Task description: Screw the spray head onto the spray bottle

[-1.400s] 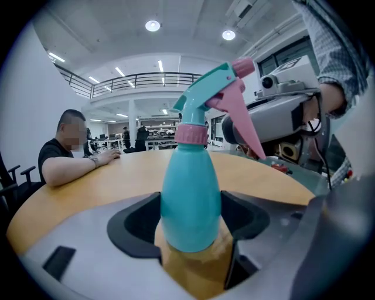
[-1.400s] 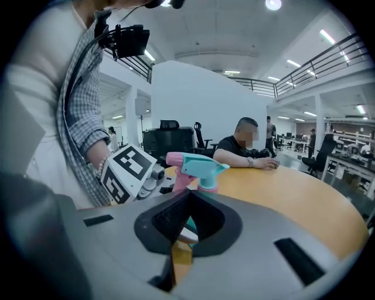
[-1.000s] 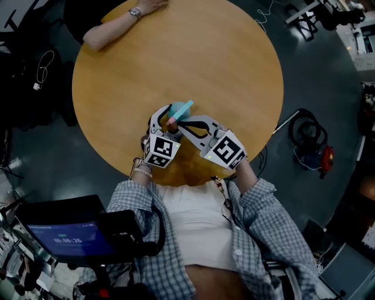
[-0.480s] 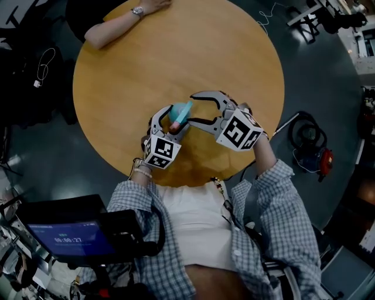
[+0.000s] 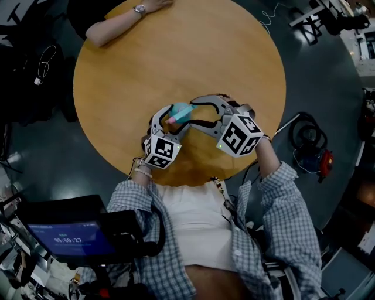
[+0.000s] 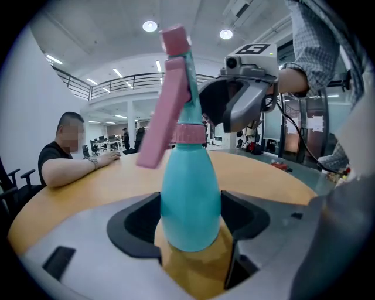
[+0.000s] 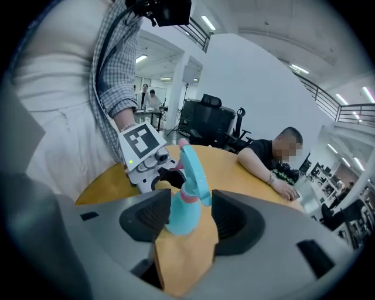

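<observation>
A teal spray bottle [image 6: 190,199] stands on the round wooden table [image 5: 222,53], and my left gripper [image 5: 171,121] is shut on its lower body. The teal spray head [image 6: 186,70], with its pink trigger [image 6: 161,111] and pink collar [image 6: 188,133], sits on the bottle's neck. My right gripper [image 5: 192,112] comes in from the right. Its jaws have just opened and then drawn in a little. They stand apart on either side of the spray head [image 7: 193,167] and do not press it. My left gripper [image 7: 146,152] also shows behind the bottle in the right gripper view.
A person sits across the table with a forearm and a wristwatch [image 5: 136,10] resting on its far edge. A red and black vacuum cleaner [image 5: 313,153] with its hose lies on the floor to the right. A screen [image 5: 67,237] is at the lower left.
My right gripper let go of the spray head, opened, rolled and swung out to the right of the bottle. My left gripper and the bottle stayed put.
</observation>
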{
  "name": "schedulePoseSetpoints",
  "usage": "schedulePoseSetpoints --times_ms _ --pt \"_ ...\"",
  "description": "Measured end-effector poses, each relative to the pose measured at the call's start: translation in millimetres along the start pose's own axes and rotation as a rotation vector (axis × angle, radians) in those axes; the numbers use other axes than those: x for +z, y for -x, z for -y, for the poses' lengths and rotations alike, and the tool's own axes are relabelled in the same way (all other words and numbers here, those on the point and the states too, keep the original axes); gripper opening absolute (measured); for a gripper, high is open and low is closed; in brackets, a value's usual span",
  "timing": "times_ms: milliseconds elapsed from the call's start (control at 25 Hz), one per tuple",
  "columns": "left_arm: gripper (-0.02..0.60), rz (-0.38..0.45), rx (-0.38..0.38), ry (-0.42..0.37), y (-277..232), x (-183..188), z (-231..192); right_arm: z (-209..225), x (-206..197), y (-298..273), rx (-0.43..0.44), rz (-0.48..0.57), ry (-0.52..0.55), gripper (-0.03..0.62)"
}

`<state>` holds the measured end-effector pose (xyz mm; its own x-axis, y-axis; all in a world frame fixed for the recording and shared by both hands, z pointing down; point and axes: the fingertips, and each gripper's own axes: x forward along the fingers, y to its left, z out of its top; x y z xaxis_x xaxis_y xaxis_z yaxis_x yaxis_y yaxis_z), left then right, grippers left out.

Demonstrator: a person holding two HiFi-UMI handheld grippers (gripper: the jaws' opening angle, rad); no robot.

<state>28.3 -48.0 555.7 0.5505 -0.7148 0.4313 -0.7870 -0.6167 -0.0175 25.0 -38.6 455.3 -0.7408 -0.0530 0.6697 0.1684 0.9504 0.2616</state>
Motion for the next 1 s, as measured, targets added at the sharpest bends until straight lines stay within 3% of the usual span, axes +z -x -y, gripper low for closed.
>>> schedulePoseSetpoints --times_ms 360,640,760,840,1000 --pt "0.331 -0.002 -0.001 -0.001 -0.4 -0.5 -2.6 -35.4 11.1 3.2 -0.032 0.085 -0.122 0.202" --pt "0.331 -0.007 -0.005 0.003 -2.7 -3.2 -3.4 -39.0 13.7 -11.3 -0.056 0.127 -0.194 0.195" --pt "0.331 -0.008 -0.007 0.0 -3.2 -3.1 -3.9 -21.5 1.2 0.8 -0.141 0.199 -0.32 0.187" --pt "0.331 -0.008 -0.007 -0.001 -2.6 -3.6 -4.3 -5.9 -10.2 0.0 -0.201 0.228 -0.377 0.14" --pt "0.331 -0.008 -0.01 -0.003 -3.1 -3.7 -3.4 1.9 -15.4 -18.0 -0.132 0.263 -0.438 0.13"
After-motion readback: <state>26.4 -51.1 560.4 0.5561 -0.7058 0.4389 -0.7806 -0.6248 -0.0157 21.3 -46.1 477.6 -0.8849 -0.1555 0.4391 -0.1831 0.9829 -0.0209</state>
